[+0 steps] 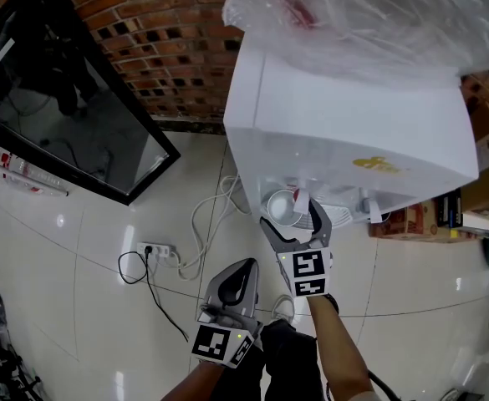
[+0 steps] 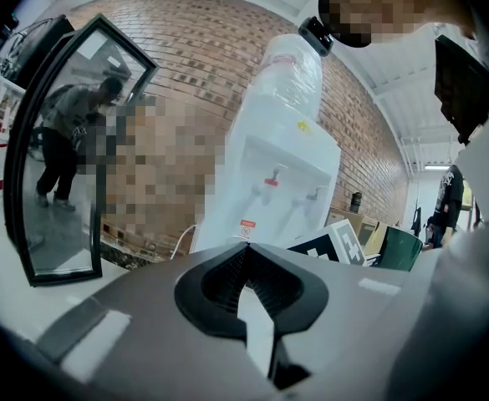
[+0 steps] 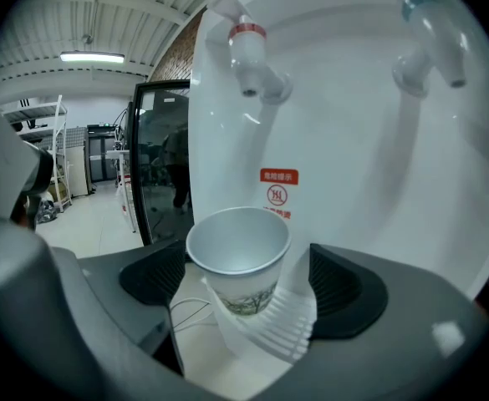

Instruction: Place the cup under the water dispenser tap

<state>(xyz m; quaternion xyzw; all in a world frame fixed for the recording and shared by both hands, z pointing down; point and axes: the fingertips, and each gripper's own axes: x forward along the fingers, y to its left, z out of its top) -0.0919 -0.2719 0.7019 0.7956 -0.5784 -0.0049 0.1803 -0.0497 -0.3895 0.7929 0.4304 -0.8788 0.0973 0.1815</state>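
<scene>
A white paper cup (image 3: 238, 253) with a printed band stands upright on the ribbed drip tray (image 3: 269, 328) of the white water dispenser (image 1: 344, 124), below the red-collared tap (image 3: 248, 53). In the head view the cup (image 1: 282, 208) sits in the dispenser's recess. My right gripper (image 3: 248, 284) is open, with the cup between its jaws and a gap at each pad (image 3: 156, 274). It reaches to the recess in the head view (image 1: 290, 215). My left gripper (image 1: 234, 278) hangs back lower left, shut and empty (image 2: 248, 286).
A second tap (image 3: 432, 44) is to the right of the red one. A plastic-wrapped bottle (image 1: 369, 15) tops the dispenser. A power strip (image 1: 159, 251) and cables lie on the tiled floor. A black-framed glass door (image 1: 68, 115) leans at left, cardboard boxes (image 1: 486, 165) at right.
</scene>
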